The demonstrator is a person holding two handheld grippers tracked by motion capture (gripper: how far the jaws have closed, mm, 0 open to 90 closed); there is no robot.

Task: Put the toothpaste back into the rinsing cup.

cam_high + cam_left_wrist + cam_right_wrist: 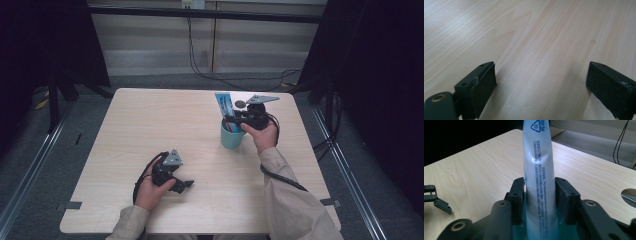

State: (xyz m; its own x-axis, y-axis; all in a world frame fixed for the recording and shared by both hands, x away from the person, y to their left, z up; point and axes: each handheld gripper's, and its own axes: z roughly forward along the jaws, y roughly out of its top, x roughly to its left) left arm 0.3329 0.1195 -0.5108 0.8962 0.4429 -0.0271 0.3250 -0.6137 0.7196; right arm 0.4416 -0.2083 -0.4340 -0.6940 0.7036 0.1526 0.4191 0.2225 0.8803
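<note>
My sleeves (pixel 287 195) are pale beige with loose cuffs. Each black claw carries a grey three-cornered plate (pixel 173 158) on top (small holes near its corners), and a black cable (pixel 282 179) trails from it. The flat jaw pads (pixel 484 85) are matte black, on arms with brass-ringed pivot holes (pixel 502 204).

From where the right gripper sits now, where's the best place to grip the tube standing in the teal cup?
Grip the tube on its flat mid-body, just above the teal cup rim, coming level from the person's side. It stands nearly upright with its broad faces toward the right gripper pads, which already flank it.
</note>
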